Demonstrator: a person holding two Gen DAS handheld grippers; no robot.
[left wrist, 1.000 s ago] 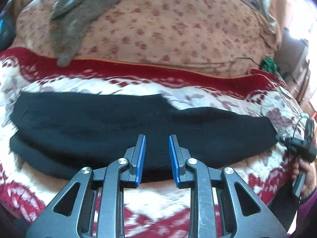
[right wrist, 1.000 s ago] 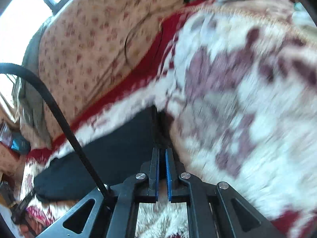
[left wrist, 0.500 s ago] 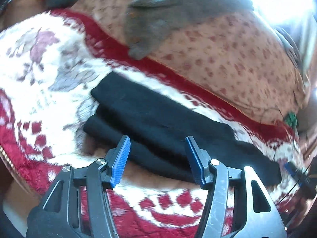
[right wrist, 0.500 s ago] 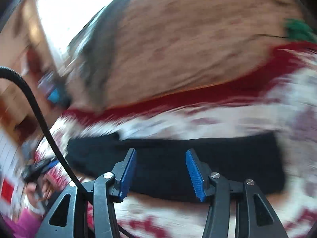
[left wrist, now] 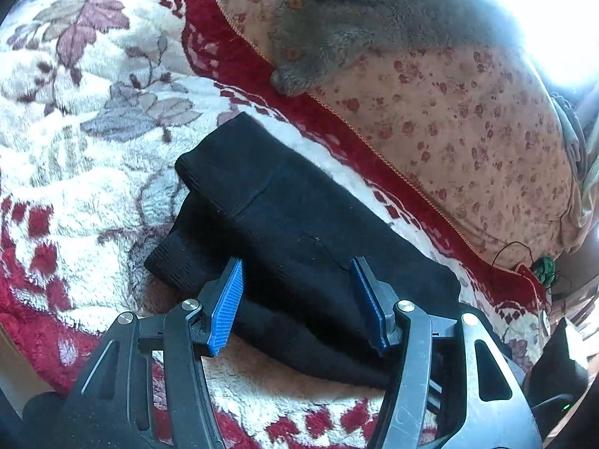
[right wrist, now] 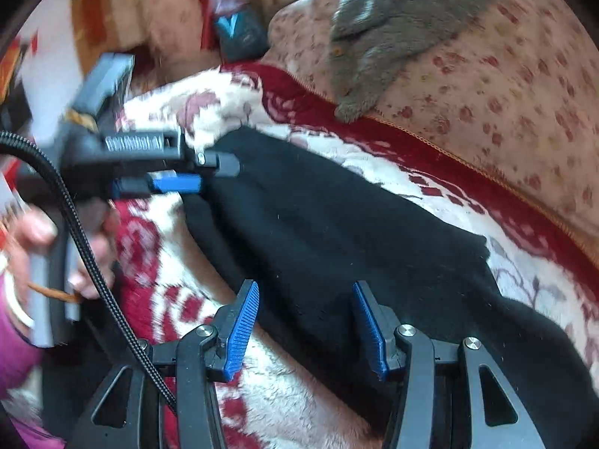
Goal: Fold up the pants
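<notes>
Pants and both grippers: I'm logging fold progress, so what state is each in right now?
black pants: folded lengthwise, lying flat on the fleece blanket
left gripper: open, holding nothing
right gripper: open, holding nothing
grey fleece garment: draped, unfolded

Both grippers have let go and spread: the left gripper (left wrist: 295,299) and right gripper (right wrist: 305,321) now stand with jaws apart above the pants (left wrist: 299,239), nothing pinched. The right gripper has swung along the pants toward the left gripper's end.
</notes>
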